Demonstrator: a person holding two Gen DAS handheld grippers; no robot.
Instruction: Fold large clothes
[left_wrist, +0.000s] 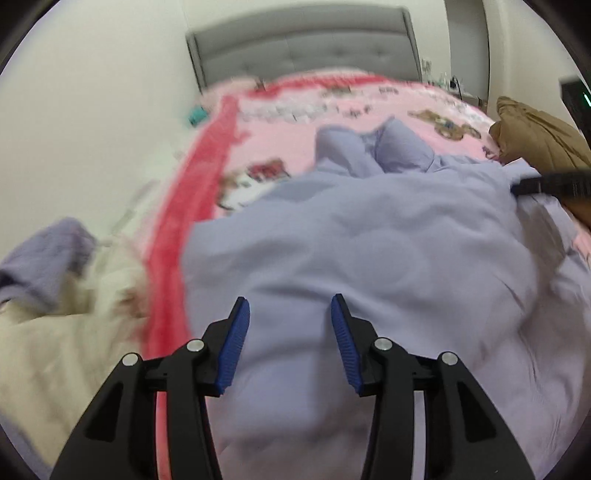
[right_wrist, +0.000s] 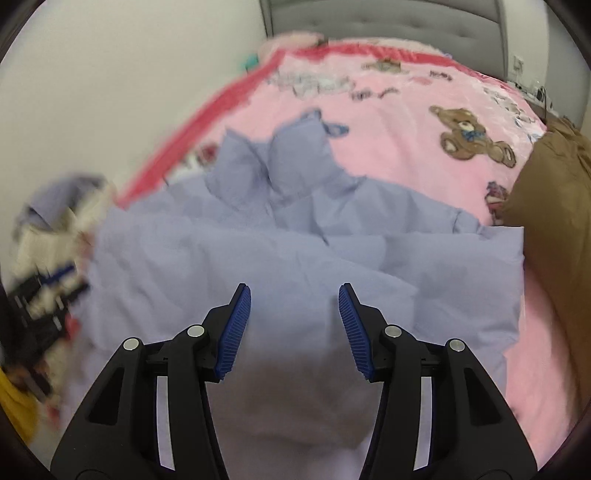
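While the lavender garment (right_wrist: 295, 251) sprawls rumpled across the bed (right_wrist: 406, 147), left gripper (left_wrist: 290, 306) and right gripper (right_wrist: 294, 295) hover with fingers released; gripping opposite hem corners looks wisest.

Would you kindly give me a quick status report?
Left gripper and right gripper open, empty. Lavender garment rumpled on pink blanket. Brown garment beside it.

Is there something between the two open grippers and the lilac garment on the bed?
Nothing visible. The left gripper and right gripper are both open directly over the lilac garment, with only its fabric showing between the fingers.
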